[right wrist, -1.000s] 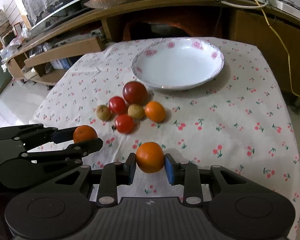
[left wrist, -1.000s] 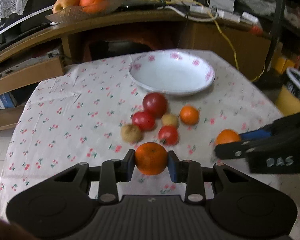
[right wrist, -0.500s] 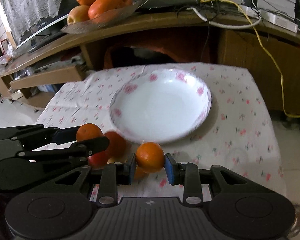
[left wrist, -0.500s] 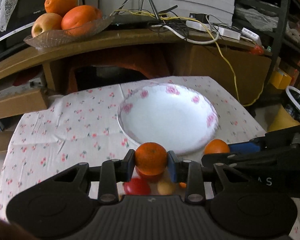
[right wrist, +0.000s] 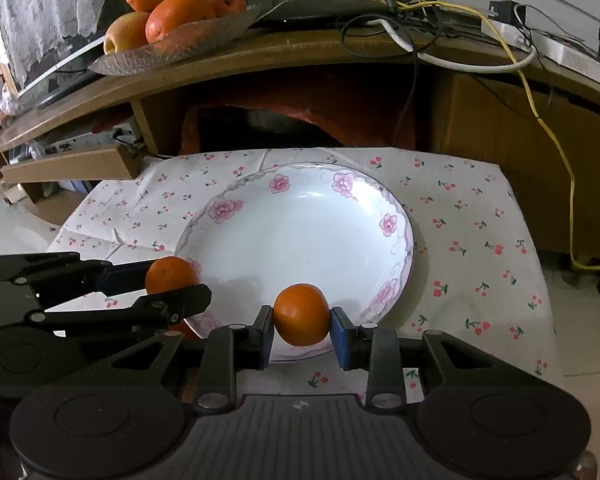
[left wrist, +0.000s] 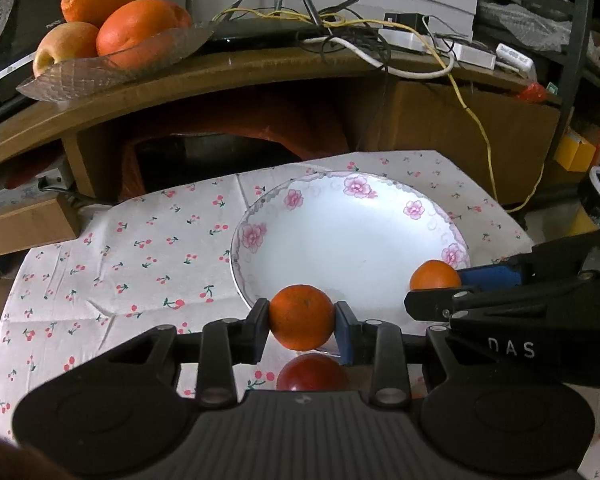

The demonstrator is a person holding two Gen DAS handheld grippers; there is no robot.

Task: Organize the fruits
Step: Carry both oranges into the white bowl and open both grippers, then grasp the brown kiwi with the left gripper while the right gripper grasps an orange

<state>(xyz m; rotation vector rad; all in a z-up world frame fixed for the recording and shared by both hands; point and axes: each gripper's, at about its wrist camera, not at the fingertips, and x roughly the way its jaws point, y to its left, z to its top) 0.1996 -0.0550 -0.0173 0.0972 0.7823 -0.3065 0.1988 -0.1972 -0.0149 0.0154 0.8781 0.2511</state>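
A white plate with pink flowers (left wrist: 256, 236) (right wrist: 388, 224) sits empty on the cherry-print tablecloth. My left gripper (left wrist: 302, 334) is shut on an orange (left wrist: 302, 316) held over the plate's near rim. My right gripper (right wrist: 302, 330) is shut on a second orange (right wrist: 302, 314) over the plate's near edge. Each gripper shows in the other's view: the right one (left wrist: 432, 292) with its orange (left wrist: 434, 276), the left one (right wrist: 176, 284) with its orange (right wrist: 170, 274). A red fruit (left wrist: 312, 372) lies on the cloth just below the left gripper.
A wooden shelf behind the table holds a glass dish (left wrist: 112, 68) (right wrist: 172, 52) of oranges and apples, plus cables and power strips (left wrist: 440, 44). A cardboard box (right wrist: 68, 164) lies at far left. The table's right edge (right wrist: 536, 240) drops to the floor.
Both grippers moved forward with their oranges, from over the fruit cluster to the plate's near rim. The loose fruits have slipped out of view beneath them, save one red fruit.
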